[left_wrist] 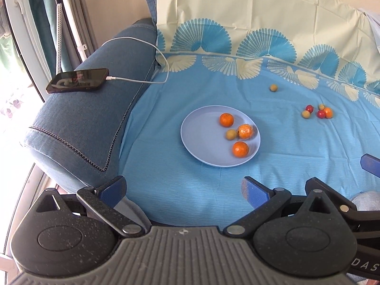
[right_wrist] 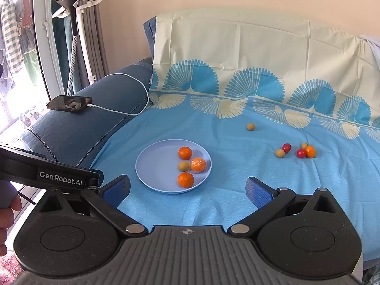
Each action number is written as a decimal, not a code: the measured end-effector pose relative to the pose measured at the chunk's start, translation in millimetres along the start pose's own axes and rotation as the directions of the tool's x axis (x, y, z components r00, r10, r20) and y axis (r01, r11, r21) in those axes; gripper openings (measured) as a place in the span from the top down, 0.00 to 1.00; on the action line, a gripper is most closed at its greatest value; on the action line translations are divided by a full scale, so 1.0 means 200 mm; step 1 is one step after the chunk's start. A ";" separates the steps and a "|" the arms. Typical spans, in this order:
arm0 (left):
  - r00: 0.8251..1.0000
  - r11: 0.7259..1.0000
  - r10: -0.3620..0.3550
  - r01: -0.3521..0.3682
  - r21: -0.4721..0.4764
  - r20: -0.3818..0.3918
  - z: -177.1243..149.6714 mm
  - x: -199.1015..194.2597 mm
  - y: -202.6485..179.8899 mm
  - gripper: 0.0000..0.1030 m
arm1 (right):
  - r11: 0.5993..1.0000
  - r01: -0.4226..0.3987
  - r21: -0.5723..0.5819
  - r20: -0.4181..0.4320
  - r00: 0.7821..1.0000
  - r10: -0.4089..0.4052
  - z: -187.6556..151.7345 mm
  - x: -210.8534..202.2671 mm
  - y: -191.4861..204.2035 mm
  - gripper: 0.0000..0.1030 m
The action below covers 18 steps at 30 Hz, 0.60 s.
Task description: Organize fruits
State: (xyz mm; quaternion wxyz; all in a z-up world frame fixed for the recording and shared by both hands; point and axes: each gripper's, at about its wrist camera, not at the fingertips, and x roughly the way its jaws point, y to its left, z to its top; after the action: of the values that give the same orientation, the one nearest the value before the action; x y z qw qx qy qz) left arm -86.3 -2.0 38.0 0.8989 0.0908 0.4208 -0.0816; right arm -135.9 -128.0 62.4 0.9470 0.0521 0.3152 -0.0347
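A pale blue plate point(left_wrist: 201, 140) point(right_wrist: 156, 166) lies on the blue sheet, holding three oranges point(left_wrist: 226, 119) point(right_wrist: 185, 153) and a small tan fruit point(left_wrist: 231, 134) point(right_wrist: 183, 165). One of the oranges point(left_wrist: 245, 131) point(right_wrist: 198, 164) looks wrapped in clear film. To the right, a loose cluster of red, tan and orange small fruits point(left_wrist: 318, 112) point(right_wrist: 298, 150) rests on the sheet. A lone tan fruit point(left_wrist: 273, 87) point(right_wrist: 250, 126) sits farther back. My left gripper point(left_wrist: 184, 187) and my right gripper point(right_wrist: 187, 188) are both open and empty, near the front edge, short of the plate.
A phone point(left_wrist: 78, 80) point(right_wrist: 69, 103) on a white charging cable point(left_wrist: 147, 45) lies on the blue sofa arm point(left_wrist: 83, 123) at left. A cream-and-blue patterned cloth point(left_wrist: 249, 23) covers the backrest. A garment steamer stand point(right_wrist: 73, 23) and curtains stand at far left. A hand point(right_wrist: 7, 216) shows bottom left.
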 end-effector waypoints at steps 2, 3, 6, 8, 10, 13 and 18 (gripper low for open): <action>1.000 1.000 -0.001 0.001 -0.001 0.003 -0.01 -0.01 0.00 0.00 | 1.000 0.000 -0.002 0.007 1.000 0.000 0.00 -0.01 0.00 0.01; 1.000 1.000 -0.002 0.002 -0.002 0.004 -0.01 -0.01 0.01 0.00 | 1.000 0.000 -0.003 0.008 1.000 0.000 0.00 -0.02 0.00 0.01; 1.000 1.000 0.000 0.000 -0.008 0.004 -0.01 -0.02 0.01 0.00 | 1.000 -0.001 -0.003 0.013 1.000 0.001 0.00 -0.03 0.01 0.01; 1.000 1.000 0.001 -0.001 -0.012 0.005 -0.01 -0.02 0.02 0.00 | 1.000 -0.001 -0.005 0.013 1.000 0.001 -0.01 -0.03 0.01 0.01; 1.000 1.000 0.002 -0.001 -0.015 0.008 -0.01 -0.02 0.03 0.00 | 1.000 -0.002 -0.007 0.014 1.000 0.002 0.00 -0.03 0.01 0.01; 1.000 1.000 0.001 -0.001 -0.018 0.008 -0.01 -0.02 0.03 0.00 | 1.000 -0.001 -0.010 0.015 1.000 0.002 -0.01 -0.04 0.01 0.01; 1.000 1.000 -0.001 0.001 -0.018 0.008 -0.01 -0.02 0.03 0.00 | 1.000 -0.001 -0.011 0.015 1.000 0.001 -0.01 -0.03 0.02 0.01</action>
State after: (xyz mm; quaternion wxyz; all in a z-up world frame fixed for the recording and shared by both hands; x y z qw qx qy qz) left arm -89.0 5.7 39.2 0.9012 0.0820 0.4181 -0.0787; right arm -141.8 -124.5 65.8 0.9496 0.0470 0.3083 -0.0330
